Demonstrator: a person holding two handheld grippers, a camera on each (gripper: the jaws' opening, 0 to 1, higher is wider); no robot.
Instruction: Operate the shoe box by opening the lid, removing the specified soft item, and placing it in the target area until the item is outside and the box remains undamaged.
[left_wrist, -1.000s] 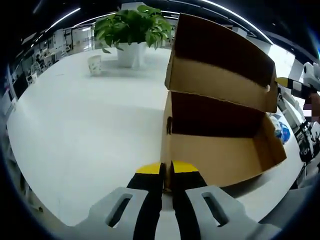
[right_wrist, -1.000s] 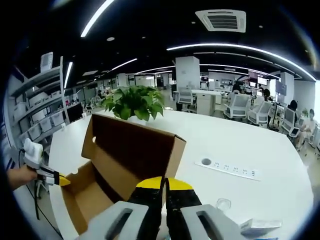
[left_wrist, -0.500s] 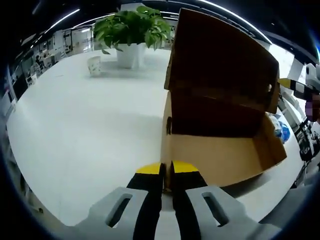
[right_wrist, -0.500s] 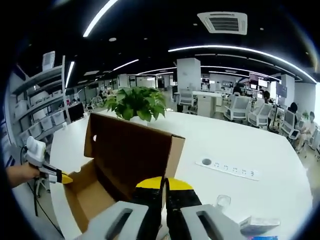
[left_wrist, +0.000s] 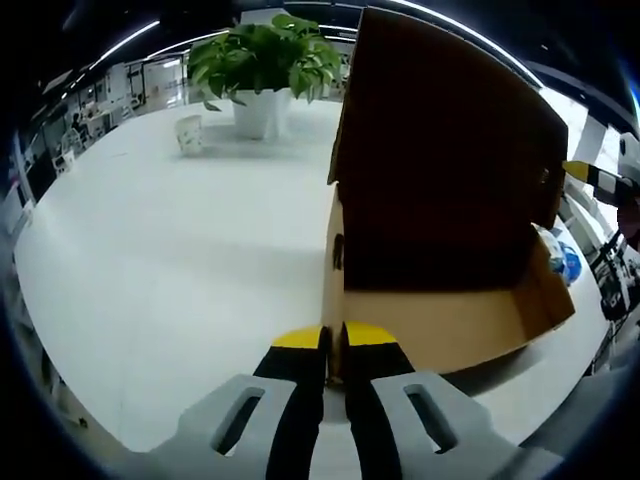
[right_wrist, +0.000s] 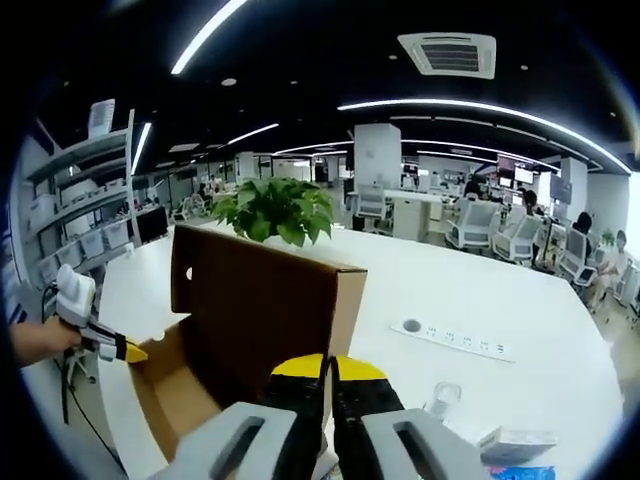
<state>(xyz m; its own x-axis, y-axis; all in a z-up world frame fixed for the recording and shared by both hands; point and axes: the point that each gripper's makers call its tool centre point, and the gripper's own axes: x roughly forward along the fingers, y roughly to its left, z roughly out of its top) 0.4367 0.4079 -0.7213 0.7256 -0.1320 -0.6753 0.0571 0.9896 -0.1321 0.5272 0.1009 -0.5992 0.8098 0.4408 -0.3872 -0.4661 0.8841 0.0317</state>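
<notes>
**Shoe box lid raised upright; both grippers pinched on cardboard edges**

Left gripper view: the left gripper (left_wrist: 333, 338) has its yellow-tipped jaws drawn almost together on the near corner edge of the cardboard shoe box (left_wrist: 440, 325), with only a thin seam between them. The box sits on a white table (left_wrist: 150, 250). The lid (left_wrist: 450, 140) stands up steeply, and its dark underside faces the camera and covers the back of the interior. The part of the box floor that shows is bare cardboard; the rest is in shadow, so the contents cannot be made out. At the right edge, past the lid, a yellow jaw tip of the right gripper (left_wrist: 580, 172) comes into view, cut off by the frame. A blue-and-white object (left_wrist: 560, 262) peeks out behind the box's far end; too little shows to name it. A potted plant (left_wrist: 262, 62) and a small white cup (left_wrist: 190, 130) stand well apart at the far side of the table.

Right gripper view: the right gripper (right_wrist: 328, 368) has its jaws closed to a thin seam at the lid's (right_wrist: 260, 310) edge; the contact itself is hidden behind the jaw tips. The left gripper (right_wrist: 105, 345), held by a hand (right_wrist: 30, 340), meets the box at the left. A power strip (right_wrist: 455, 340) and a clear cup (right_wrist: 445, 400) rest on the table to the right.
</notes>
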